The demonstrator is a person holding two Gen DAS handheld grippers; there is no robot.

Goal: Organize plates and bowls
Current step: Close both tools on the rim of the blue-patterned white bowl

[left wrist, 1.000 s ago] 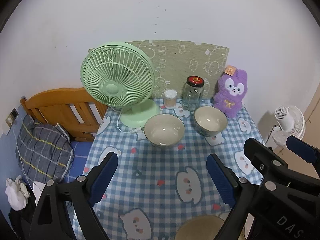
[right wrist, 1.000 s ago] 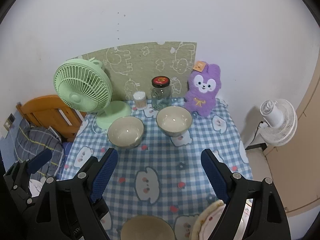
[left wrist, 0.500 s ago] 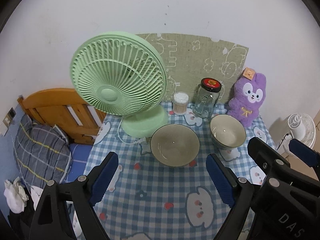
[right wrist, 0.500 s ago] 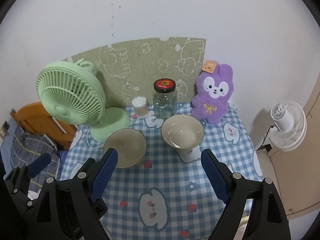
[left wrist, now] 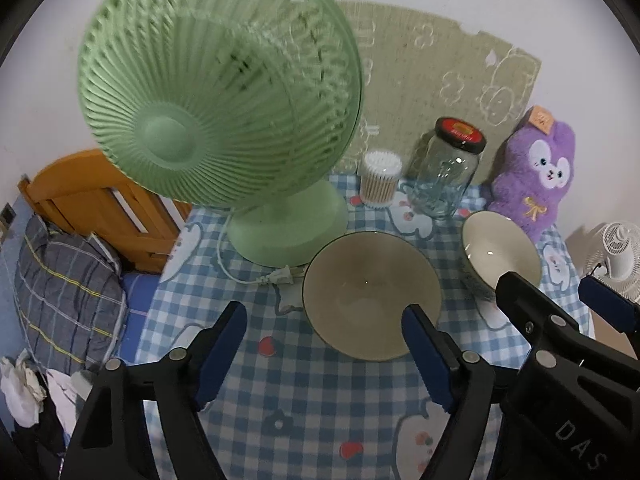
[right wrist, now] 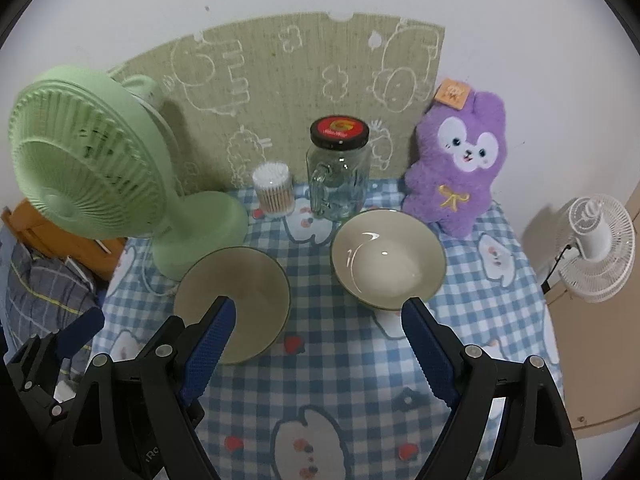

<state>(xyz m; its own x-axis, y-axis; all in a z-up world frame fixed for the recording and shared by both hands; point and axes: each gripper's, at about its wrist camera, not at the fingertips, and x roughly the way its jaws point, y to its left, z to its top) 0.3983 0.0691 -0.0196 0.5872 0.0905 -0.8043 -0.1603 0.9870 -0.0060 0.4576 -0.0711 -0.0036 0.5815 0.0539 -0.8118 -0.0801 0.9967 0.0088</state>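
The two bowls sat side by side on the checked tablecloth (right wrist: 344,380). The left bowl (left wrist: 370,294) was just in front of the green fan (left wrist: 218,92), close by its round base, and the right bowl (right wrist: 388,258) was on the far side of that bowl from the fan, just in front of the glass jar (right wrist: 338,168). Both bowls were empty and stood upright. No plate showed in either view.

A second before, the bowls had looked small and far off. Now they looked big and close — both grippers had come down toward them. The left gripper (left wrist: 324,348) was pointed at the bowl by the fan, with its right finger just in front of that bowl's near rim. Its jaws were closing a little, but nothing was between them yet. The right gripper (right wrist: 316,340) had its fingers spread wide and held nothing; the right bowl lay just past its right finger.

So it looked like each hand was going for its own bowl, and no bowl had been picked up yet. The fan's plug and cord (left wrist: 276,278) lay right beside the left bowl, so that grab may need care. The cotton swabs (right wrist: 274,188) and the purple bunny (right wrist: 456,168) stood farther back from the fan's side, out of the way.
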